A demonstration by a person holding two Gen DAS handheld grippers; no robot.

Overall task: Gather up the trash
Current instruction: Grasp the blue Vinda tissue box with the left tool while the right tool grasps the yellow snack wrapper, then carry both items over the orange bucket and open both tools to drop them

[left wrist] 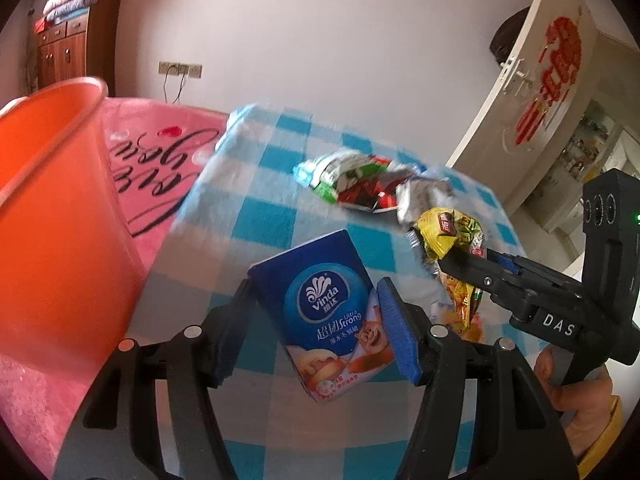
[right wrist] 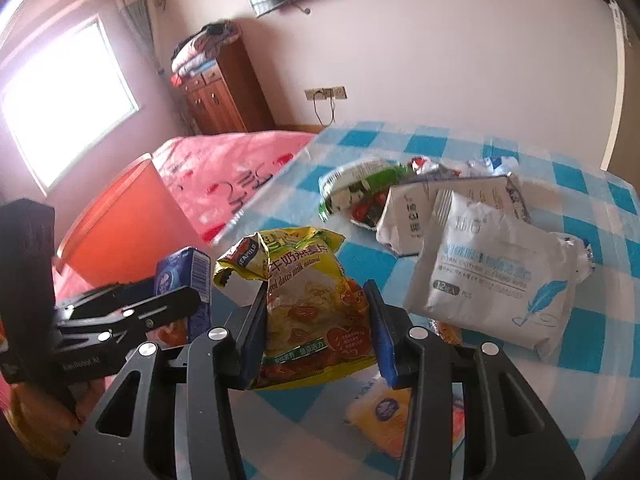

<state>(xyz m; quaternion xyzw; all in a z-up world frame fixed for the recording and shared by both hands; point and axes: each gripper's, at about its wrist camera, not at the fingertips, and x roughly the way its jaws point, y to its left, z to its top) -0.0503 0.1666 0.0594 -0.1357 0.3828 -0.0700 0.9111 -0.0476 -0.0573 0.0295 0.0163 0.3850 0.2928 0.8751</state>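
My left gripper (left wrist: 316, 320) is shut on a blue Vinda tissue pack (left wrist: 324, 312) and holds it above the checkered table (left wrist: 260, 220). The pack also shows in the right wrist view (right wrist: 188, 276). My right gripper (right wrist: 316, 320) is shut on a yellow oatmeal snack bag (right wrist: 304, 304), lifted off the table; the bag shows in the left wrist view (left wrist: 448, 236). An orange bin (left wrist: 52, 208) stands at the left, beside the table, and shows in the right wrist view (right wrist: 128, 224).
More trash lies on the table: a green and red wrapper (right wrist: 360, 192), white wipe packets (right wrist: 492, 272), and a yellow packet (right wrist: 384, 420) near the front edge. A pink bed (right wrist: 228, 168) lies behind the bin. A white door (left wrist: 532, 92) is at the right.
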